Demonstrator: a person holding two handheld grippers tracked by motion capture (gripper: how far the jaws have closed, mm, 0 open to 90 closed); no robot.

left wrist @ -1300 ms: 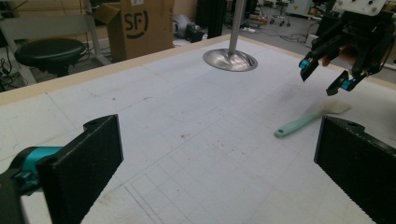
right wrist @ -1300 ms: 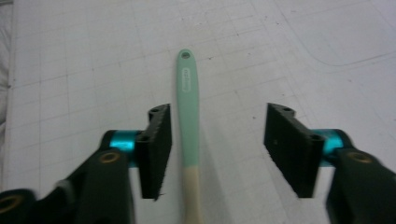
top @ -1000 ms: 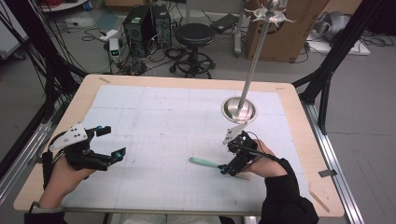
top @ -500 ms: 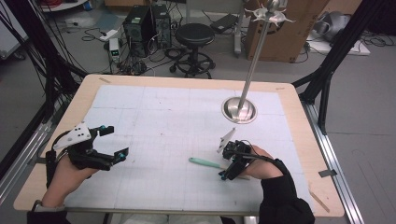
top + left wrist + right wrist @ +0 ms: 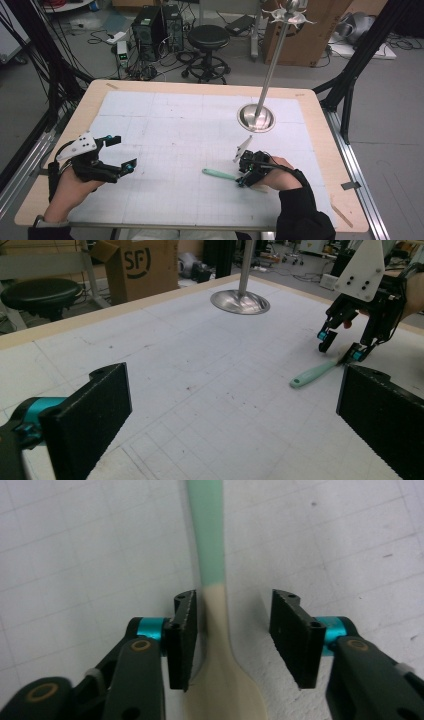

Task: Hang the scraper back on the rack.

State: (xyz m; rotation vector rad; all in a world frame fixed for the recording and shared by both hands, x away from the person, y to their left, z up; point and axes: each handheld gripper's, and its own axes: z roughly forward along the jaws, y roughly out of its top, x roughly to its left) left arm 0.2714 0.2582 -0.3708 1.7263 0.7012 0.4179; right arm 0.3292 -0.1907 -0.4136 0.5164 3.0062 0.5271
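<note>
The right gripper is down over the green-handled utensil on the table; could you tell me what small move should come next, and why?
Probably finish closing. The right gripper has just been closing, with the utensil lying flat between its jaws; one pad sits beside the neck, while a gap remains on the other side, so it is not yet clamped.

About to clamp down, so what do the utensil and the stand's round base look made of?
Utensil: matte, probably wood or plastic; the handle is mint green, turning cream between the right gripper's jaws, with no glare. Round base: polished metal, likely steel, with mirror-like highlights.
</note>
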